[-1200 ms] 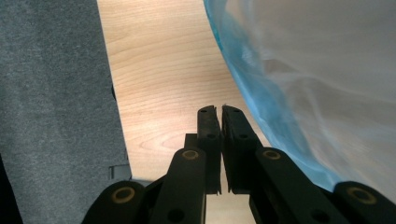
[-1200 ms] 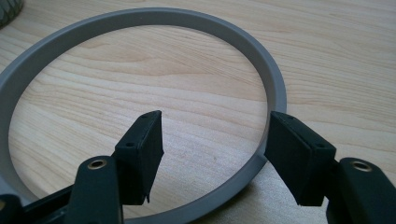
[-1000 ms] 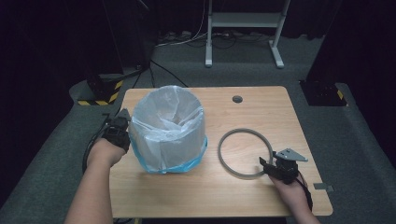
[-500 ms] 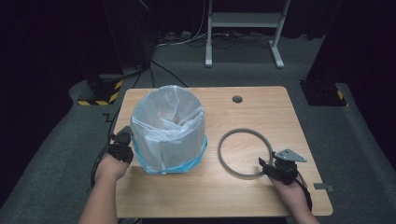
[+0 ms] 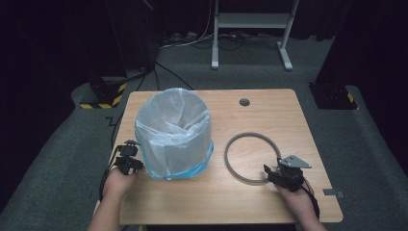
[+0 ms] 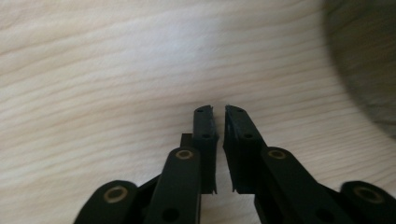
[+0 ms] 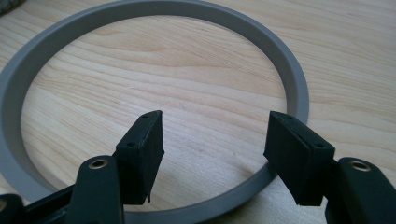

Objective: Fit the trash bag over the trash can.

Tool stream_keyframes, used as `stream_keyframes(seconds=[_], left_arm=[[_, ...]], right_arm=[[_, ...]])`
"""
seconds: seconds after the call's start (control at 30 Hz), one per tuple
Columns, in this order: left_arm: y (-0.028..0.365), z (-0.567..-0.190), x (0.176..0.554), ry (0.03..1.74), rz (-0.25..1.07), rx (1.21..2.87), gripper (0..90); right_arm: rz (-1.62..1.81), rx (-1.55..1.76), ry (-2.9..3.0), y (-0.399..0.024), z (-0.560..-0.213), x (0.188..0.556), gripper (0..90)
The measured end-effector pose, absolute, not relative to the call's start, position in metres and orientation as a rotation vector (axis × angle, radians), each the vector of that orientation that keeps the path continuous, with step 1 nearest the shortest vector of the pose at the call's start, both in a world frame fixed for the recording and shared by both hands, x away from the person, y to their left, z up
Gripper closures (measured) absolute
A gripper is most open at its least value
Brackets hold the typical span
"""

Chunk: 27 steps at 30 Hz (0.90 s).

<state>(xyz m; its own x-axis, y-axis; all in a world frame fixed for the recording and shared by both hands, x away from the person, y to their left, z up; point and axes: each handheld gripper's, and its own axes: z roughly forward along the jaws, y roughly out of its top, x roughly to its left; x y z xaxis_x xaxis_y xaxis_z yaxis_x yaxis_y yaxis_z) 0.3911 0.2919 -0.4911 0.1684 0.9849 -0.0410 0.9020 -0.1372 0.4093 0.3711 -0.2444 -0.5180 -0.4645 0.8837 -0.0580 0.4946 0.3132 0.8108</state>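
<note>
Bin stood left of centre on the table, its clear liner draped over the rim and down the sides — nothing showed inside. Low beside its left wall, the left gripper had let go; its jaws had just been opening to a narrow gap with nothing between them. Right of the bin lay the grey ring, likely meant to clamp the liner. The right gripper hung released, jaws wide astride the ring's near edge — not gripping.

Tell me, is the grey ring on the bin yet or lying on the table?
Lying on the table. The grey ring lies flat on the wood beside the bag-lined bin, apart from it, with the open right gripper over its near edge.
</note>
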Motion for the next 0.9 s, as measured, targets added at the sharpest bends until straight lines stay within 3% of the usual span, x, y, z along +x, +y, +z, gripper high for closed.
stream_keyframes(seconds=[0.17, 0.3, 0.5, 0.63, 0.7, 0.9], left_arm=[[0.293, -0.503, 0.377, 1.660, 0.516, 2.037, 66.2], [0.291, -0.515, 0.368, 1.612, 0.639, 1.918, 55.4], [0.287, -0.527, 0.365, 1.607, 0.730, 1.786, 41.6], [0.286, -0.527, 0.366, 1.617, 0.732, 1.776, 44.5], [0.282, -0.525, 0.370, 1.607, 0.721, 1.793, 52.9], [0.275, -0.519, 0.388, 1.583, 0.631, 1.804, 61.4]], right_arm=[[1.051, 1.219, 2.071, -0.237, -0.510, 0.373, 37.5], [1.036, 1.221, 2.071, -0.230, -0.503, 0.377, 46.5], [1.003, 1.269, 2.114, -0.219, -0.493, 0.385, 49.1], [1.011, 1.280, 2.111, -0.199, -0.488, 0.393, 49.5], [1.014, 1.276, 2.102, -0.184, -0.486, 0.396, 52.5], [1.082, 1.231, 2.102, -0.130, -0.487, 0.413, 60.6]])
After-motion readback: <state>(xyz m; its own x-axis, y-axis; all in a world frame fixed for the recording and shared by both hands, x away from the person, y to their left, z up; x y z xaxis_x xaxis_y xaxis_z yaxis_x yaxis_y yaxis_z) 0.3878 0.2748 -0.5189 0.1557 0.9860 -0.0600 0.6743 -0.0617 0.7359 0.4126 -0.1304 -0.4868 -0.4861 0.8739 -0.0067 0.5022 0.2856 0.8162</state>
